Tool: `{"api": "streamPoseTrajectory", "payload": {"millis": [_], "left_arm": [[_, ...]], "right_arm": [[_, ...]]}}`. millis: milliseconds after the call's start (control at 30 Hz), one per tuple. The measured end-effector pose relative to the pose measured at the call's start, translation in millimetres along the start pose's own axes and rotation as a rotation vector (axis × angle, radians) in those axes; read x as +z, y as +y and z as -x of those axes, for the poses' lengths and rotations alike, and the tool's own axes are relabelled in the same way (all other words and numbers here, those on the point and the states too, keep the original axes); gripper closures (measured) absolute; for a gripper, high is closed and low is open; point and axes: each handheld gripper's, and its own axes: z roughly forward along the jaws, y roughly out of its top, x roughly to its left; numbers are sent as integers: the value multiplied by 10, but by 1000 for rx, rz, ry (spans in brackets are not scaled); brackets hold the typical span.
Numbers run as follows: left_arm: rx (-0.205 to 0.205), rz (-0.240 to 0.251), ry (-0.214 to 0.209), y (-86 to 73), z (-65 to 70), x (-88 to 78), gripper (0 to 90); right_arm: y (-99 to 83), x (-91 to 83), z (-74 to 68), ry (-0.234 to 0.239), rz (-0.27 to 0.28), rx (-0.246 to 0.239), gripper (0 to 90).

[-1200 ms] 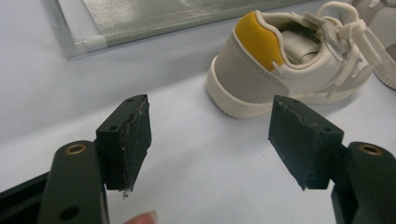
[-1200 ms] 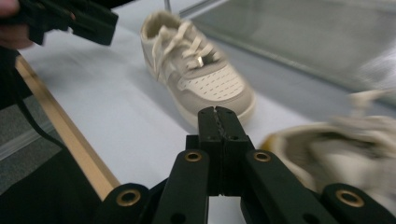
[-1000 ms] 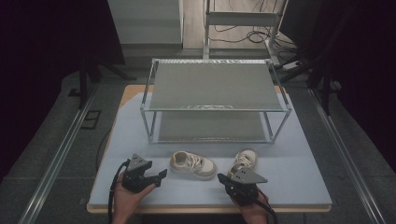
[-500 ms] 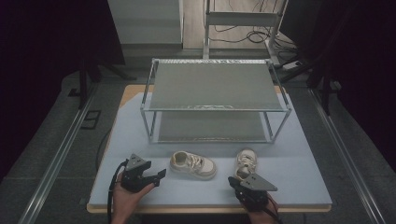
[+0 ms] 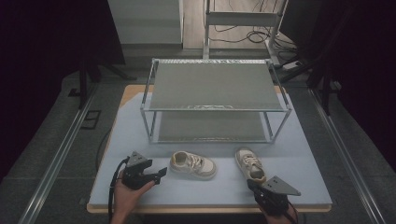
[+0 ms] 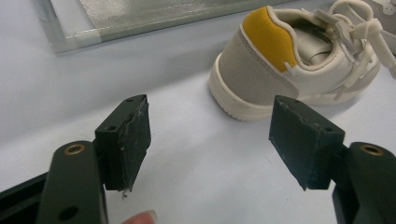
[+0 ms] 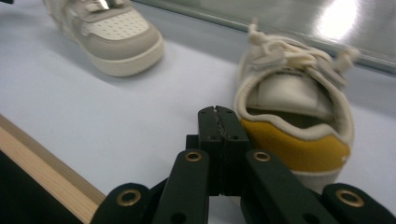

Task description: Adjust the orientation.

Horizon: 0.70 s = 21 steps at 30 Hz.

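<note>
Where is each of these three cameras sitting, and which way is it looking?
High view: above the person's side of the table, looking forward and down at the rack, two shoes and both hands' grippers.
Left gripper view: rides the left gripper, looking between open jaws at the left shoe; a fingertip shows.
Right gripper view: rides the right gripper, jaws shut, just behind the right shoe.
Shared: both gripper views and the high view show both shoes.

A: Any lettering you can read on the shoes [image 5: 193, 164] or the rack [image 5: 217, 88]?
B: None. A small dark mark on one tongue is too blurred to read.
</note>
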Motion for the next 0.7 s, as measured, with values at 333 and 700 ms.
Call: {"api": "streamPoseTrajectory", "payload": {"millis": [333,700], "left_arm": [[4,-3,-9,27,-25,-2,287],[5,7,-17,34,-9,-28,286]], "right_arm": [[-81,-65,191,-47,-42,43,898],[-137,-88,418,-27,-28,110,898]]}}
